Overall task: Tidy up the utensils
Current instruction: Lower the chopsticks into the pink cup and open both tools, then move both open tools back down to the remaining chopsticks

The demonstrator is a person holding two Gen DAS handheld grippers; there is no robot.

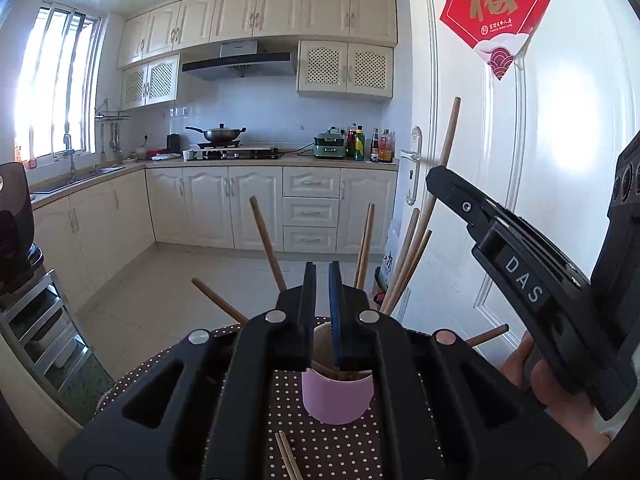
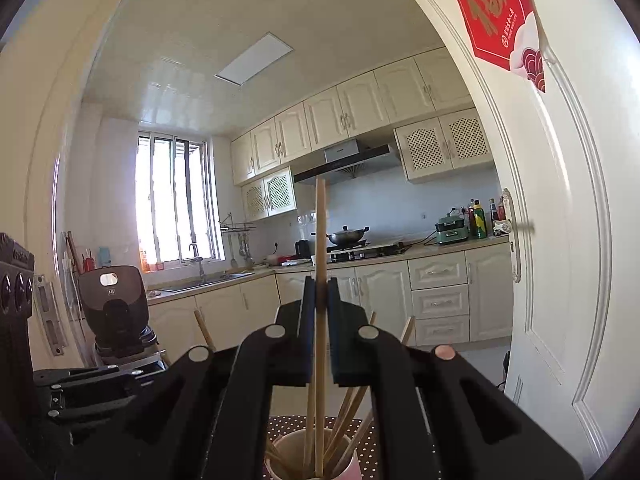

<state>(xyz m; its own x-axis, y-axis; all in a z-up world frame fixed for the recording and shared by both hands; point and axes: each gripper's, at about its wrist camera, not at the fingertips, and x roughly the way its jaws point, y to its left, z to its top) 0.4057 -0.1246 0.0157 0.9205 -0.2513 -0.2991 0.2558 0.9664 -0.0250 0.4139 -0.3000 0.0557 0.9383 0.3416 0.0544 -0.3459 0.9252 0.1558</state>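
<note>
A pink cup (image 1: pixel 337 398) stands on the dotted tablecloth (image 1: pixel 332 448), with several wooden chopsticks (image 1: pixel 267 242) fanning out of it. My left gripper (image 1: pixel 322 300) is shut on the cup's near rim. My right gripper (image 2: pixel 320 292) is shut on one chopstick (image 2: pixel 320 232), upright, its lower end inside the cup (image 2: pixel 352 466) among the others. The right gripper also shows in the left wrist view (image 1: pixel 440 178), up and to the right of the cup, with its chopstick (image 1: pixel 450 132) sticking up. A loose pair of chopsticks (image 1: pixel 289 458) lies on the cloth in front of the cup.
A white door (image 1: pixel 500 160) with a red paper decoration (image 1: pixel 502 8) stands close on the right. A black appliance (image 2: pixel 112 304) sits on a rack to the left. Kitchen counters, stove and wok (image 1: pixel 220 133) lie beyond the table.
</note>
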